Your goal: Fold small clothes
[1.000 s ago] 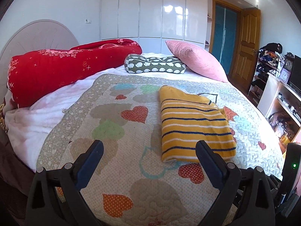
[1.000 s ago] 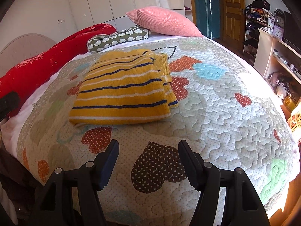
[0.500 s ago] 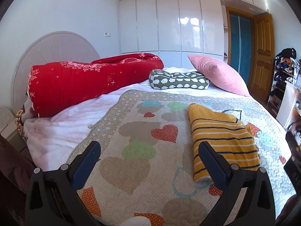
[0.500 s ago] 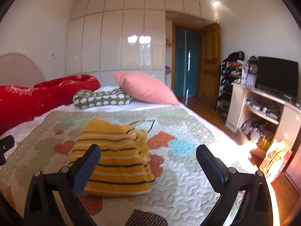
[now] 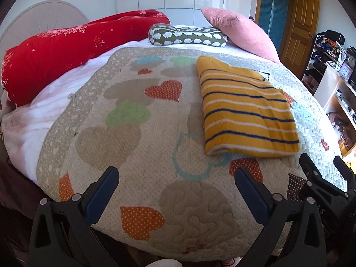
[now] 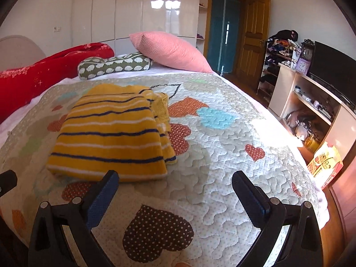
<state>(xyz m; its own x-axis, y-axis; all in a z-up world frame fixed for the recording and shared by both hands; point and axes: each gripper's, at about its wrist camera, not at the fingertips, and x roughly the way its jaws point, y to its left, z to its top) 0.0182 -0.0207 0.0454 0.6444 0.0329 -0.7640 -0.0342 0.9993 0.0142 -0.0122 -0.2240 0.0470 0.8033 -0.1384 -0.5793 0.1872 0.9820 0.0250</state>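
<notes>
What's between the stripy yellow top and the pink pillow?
Only bare heart quilt and a strip of white sheet. The stripy yellow top lies apart from the pink pillow, with nothing resting between them. The right wrist view shows it best.

In my left view the sweater lies on the quilt right of centre. Behind it, at the top, a bolster sits between the duvet, upper left, and the pillow, upper right. Shelves stand at the right edge.
</notes>
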